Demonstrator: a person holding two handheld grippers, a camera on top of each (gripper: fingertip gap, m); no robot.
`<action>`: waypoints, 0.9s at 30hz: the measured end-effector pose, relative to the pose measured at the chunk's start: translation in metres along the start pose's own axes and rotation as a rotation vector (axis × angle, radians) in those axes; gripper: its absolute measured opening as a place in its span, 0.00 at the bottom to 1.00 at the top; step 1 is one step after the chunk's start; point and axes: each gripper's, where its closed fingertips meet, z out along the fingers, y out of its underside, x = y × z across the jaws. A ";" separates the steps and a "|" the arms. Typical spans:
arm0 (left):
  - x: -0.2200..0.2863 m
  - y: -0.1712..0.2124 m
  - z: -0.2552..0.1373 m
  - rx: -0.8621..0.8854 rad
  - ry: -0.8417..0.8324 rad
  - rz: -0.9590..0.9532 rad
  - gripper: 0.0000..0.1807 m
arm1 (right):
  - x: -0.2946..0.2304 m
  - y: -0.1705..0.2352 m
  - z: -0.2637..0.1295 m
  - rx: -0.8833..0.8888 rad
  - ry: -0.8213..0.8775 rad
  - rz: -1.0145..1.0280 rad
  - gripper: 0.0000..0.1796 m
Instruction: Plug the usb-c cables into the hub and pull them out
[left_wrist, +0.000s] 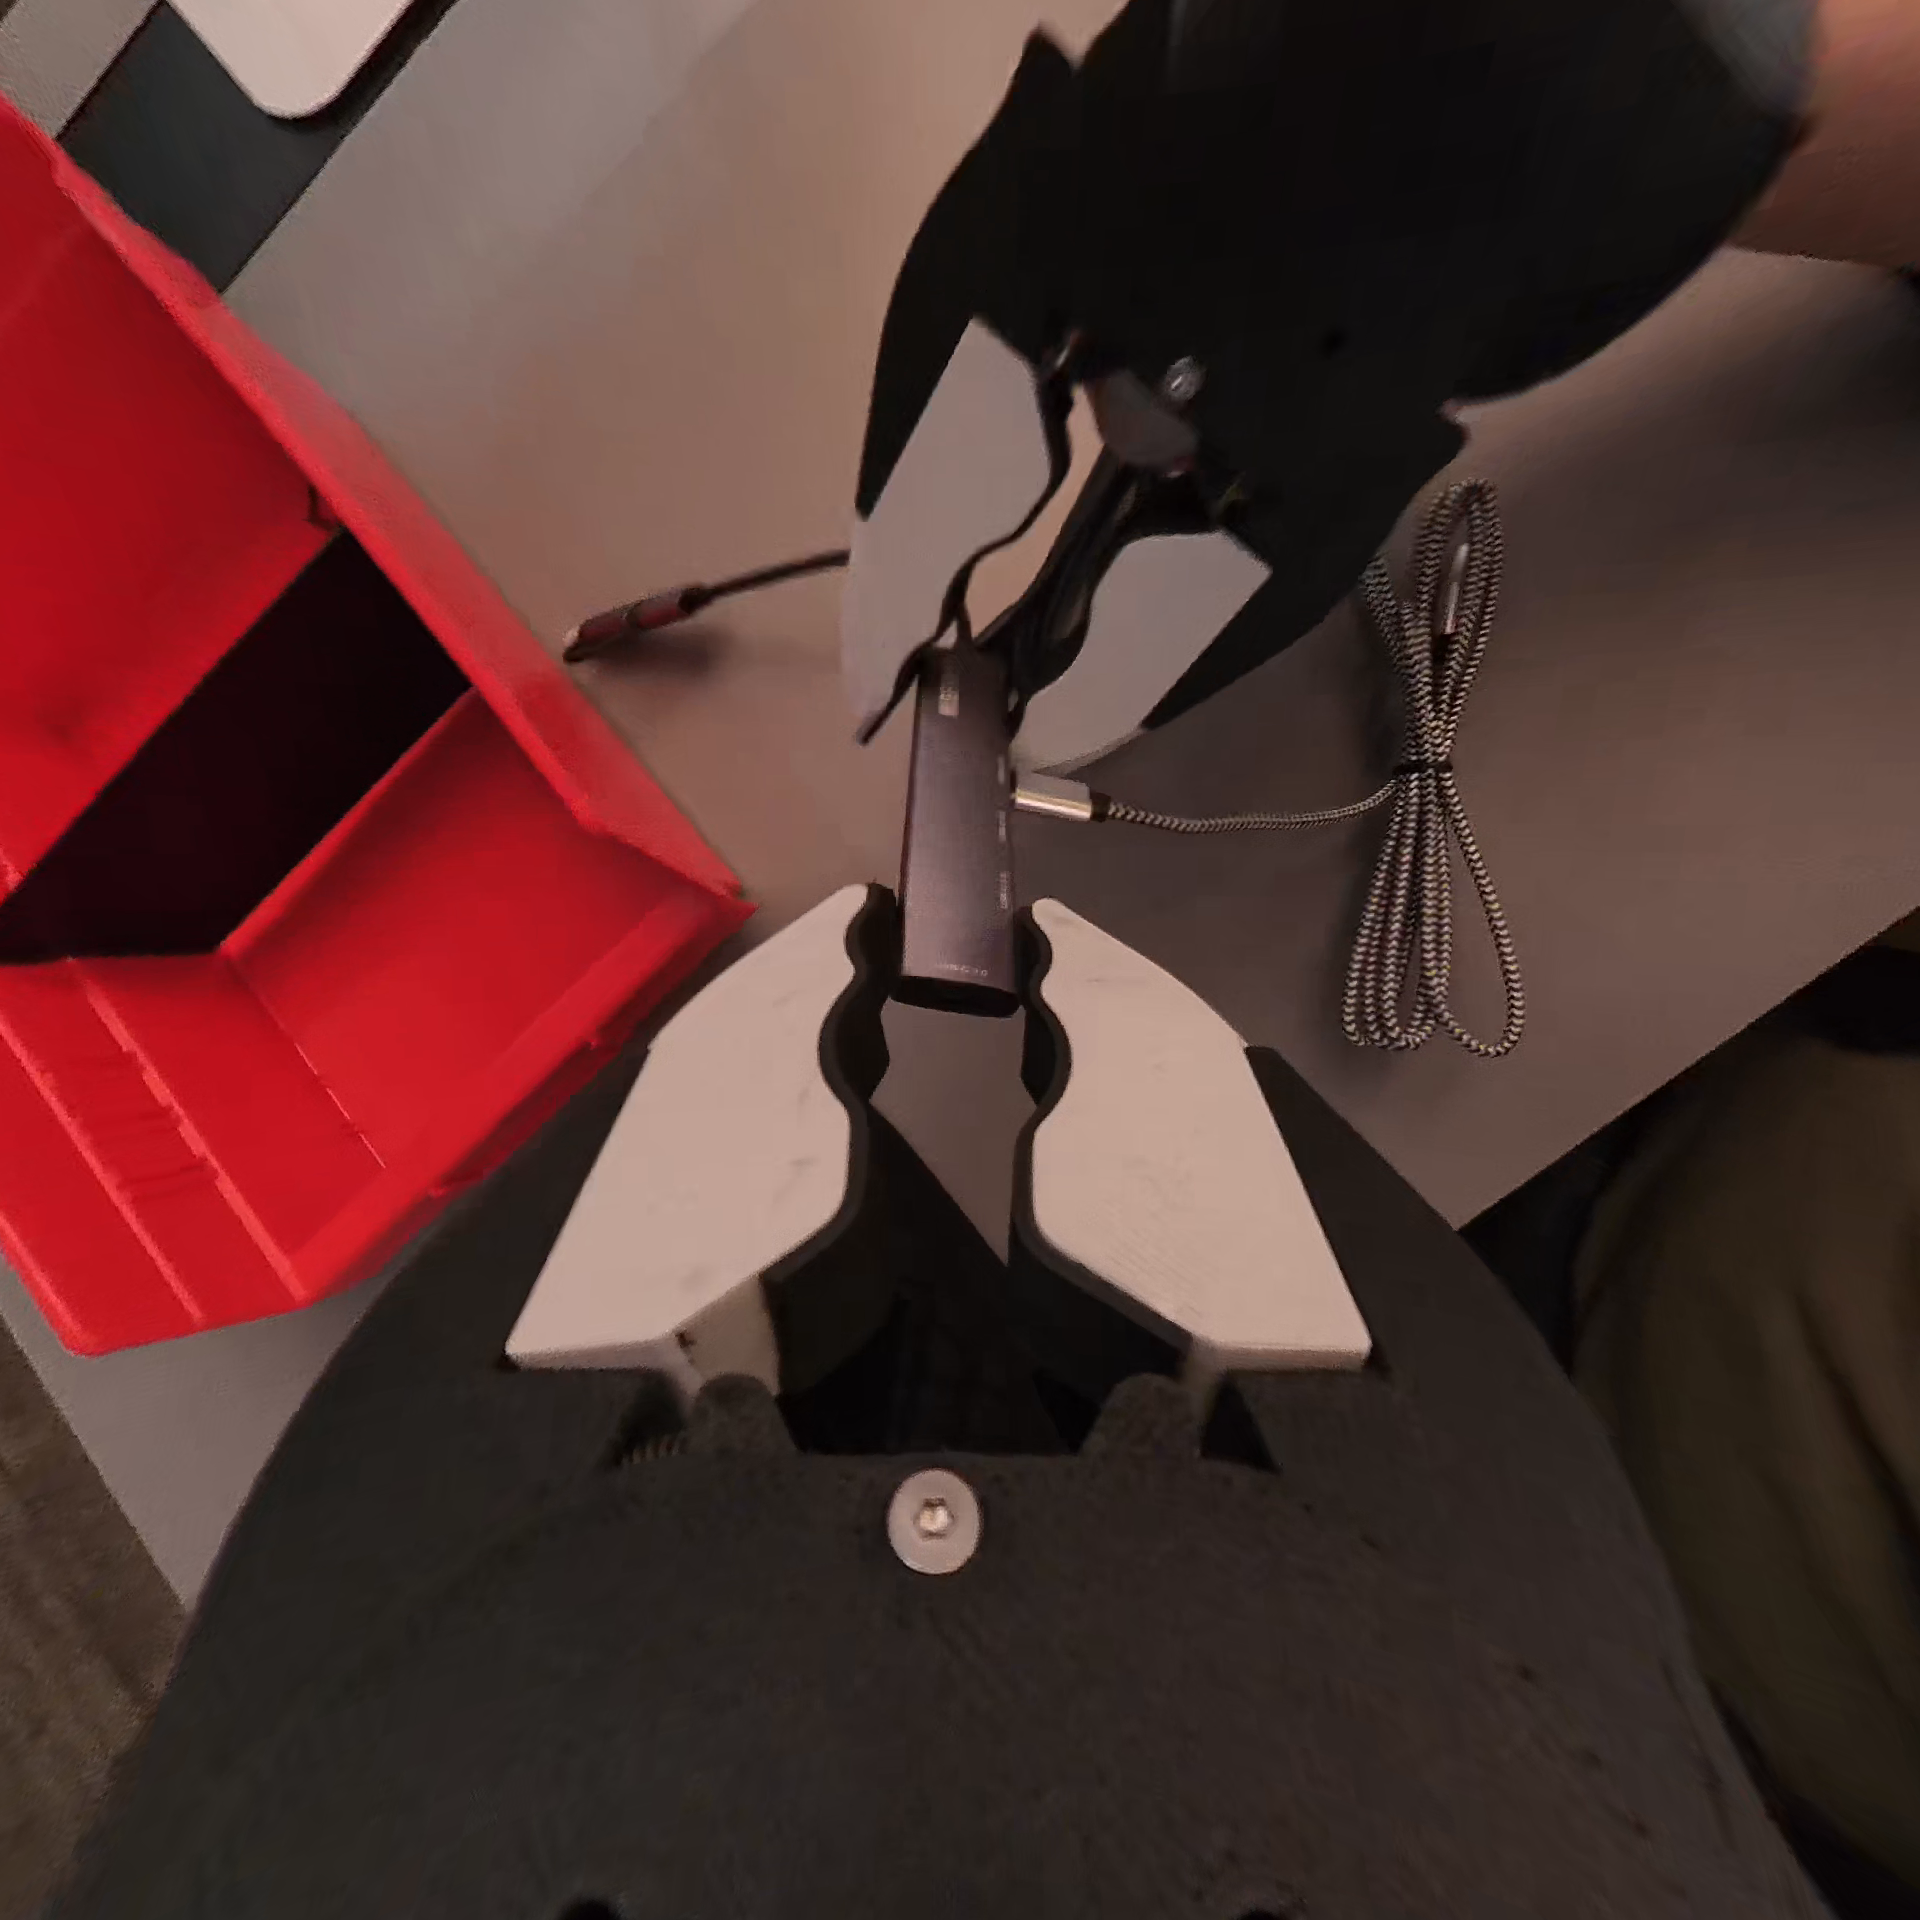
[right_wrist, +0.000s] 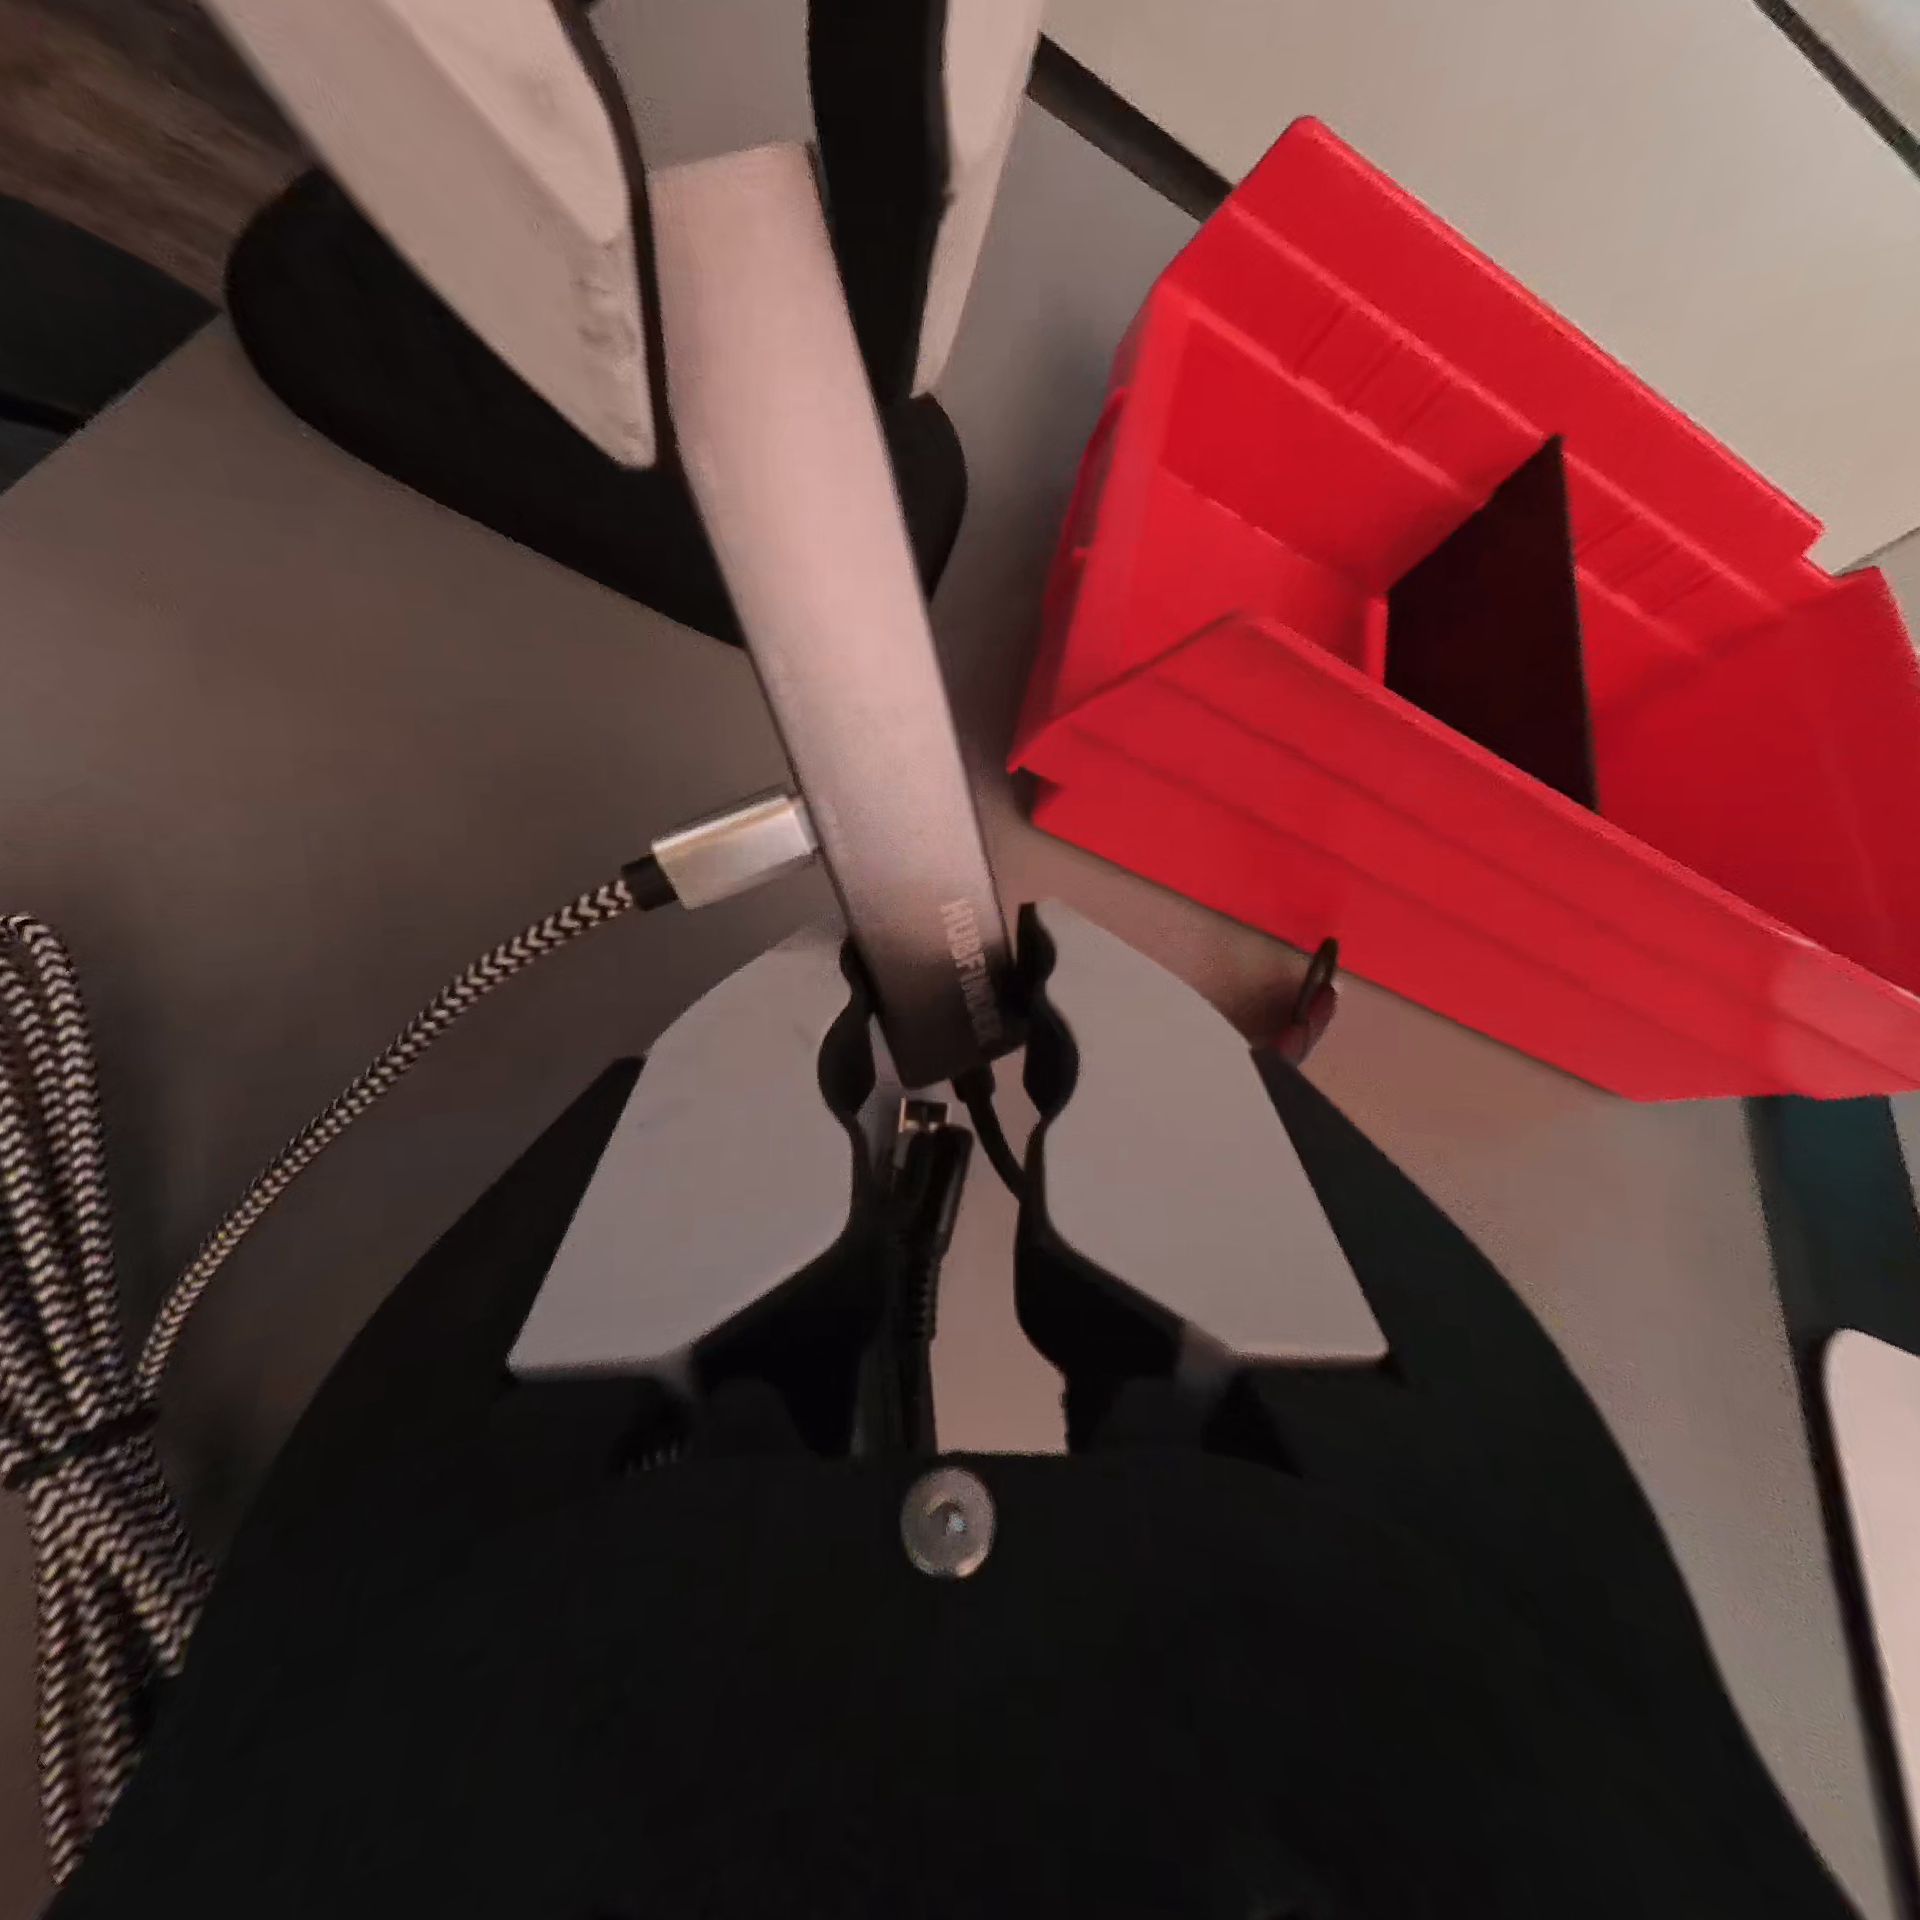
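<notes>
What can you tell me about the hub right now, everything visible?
The hub is a slim dark grey bar, metallic-looking, with ports along one side. Each end sits between a gripper's fingers: the left gripper at one, the right gripper at the cable end. A braided cable with a silver plug sits in a side port. The hub's thin black lead trails off.

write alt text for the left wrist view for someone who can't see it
The left gripper clamps one end of a dark slim hub above a grey table, while the right gripper meets its far end. A braided cable is plugged into the hub's side; a red bin sits left.
</notes>
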 end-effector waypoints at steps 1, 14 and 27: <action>0.001 -0.003 -0.001 -0.005 0.003 0.015 0.12 | -0.002 -0.001 0.000 0.015 -0.011 -0.001 0.14; -0.041 -0.028 -0.068 0.675 0.097 -0.204 0.45 | 0.019 -0.049 -0.037 0.404 0.011 0.196 0.11; -0.001 -0.044 0.003 0.857 0.277 -0.190 0.36 | 0.005 -0.067 -0.035 0.489 -0.063 0.274 0.11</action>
